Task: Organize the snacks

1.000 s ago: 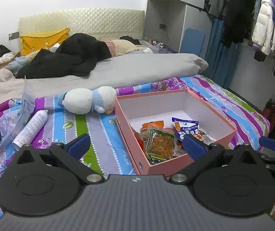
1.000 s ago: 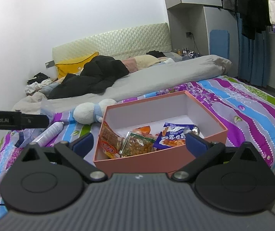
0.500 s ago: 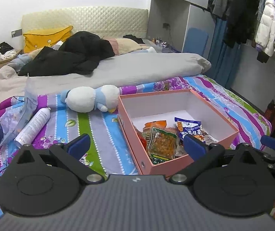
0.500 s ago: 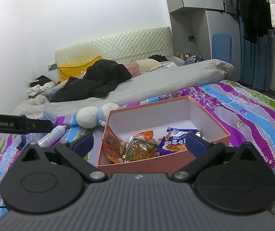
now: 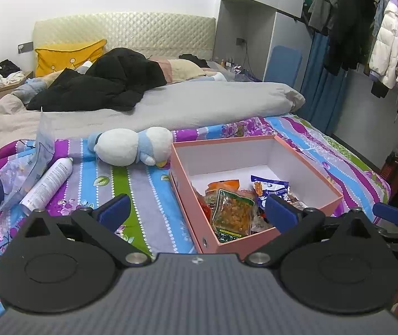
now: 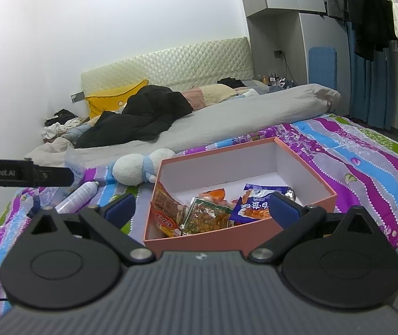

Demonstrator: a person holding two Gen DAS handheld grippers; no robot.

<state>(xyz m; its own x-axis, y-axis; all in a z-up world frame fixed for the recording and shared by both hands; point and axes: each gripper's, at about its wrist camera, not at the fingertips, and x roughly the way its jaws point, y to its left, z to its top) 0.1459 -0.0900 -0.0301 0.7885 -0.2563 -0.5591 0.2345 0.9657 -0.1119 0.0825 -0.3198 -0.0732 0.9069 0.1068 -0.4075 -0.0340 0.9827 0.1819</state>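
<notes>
A pink box [image 5: 307, 167] [image 6: 305, 173] lies on the striped bedspread near the foot of the bed. Several snack packets are piled in its near end: a green-edged packet [image 5: 232, 212] [image 6: 207, 217], a blue packet [image 5: 271, 189] [image 6: 254, 203], an orange one [image 5: 222, 185] and a red packet [image 6: 167, 209] leaning on the left wall. My left gripper [image 5: 196, 213] hovers open over the box's near left corner with nothing held. My right gripper [image 6: 201, 209] hangs open and empty before the box's near wall.
A white and blue plush toy [image 5: 132, 146] lies just left of the box. Further left are a white spray can [image 5: 47, 184] and a clear plastic bag [image 5: 26, 164]. A grey duvet [image 5: 199, 106] and black coat [image 5: 109, 81] cover the far bed. Clothes [image 5: 388, 42] hang at right.
Both grippers have drawn back and risen slightly from the box, so it sits a little lower and farther in each view. The snacks have not moved and both grippers stay open.
</notes>
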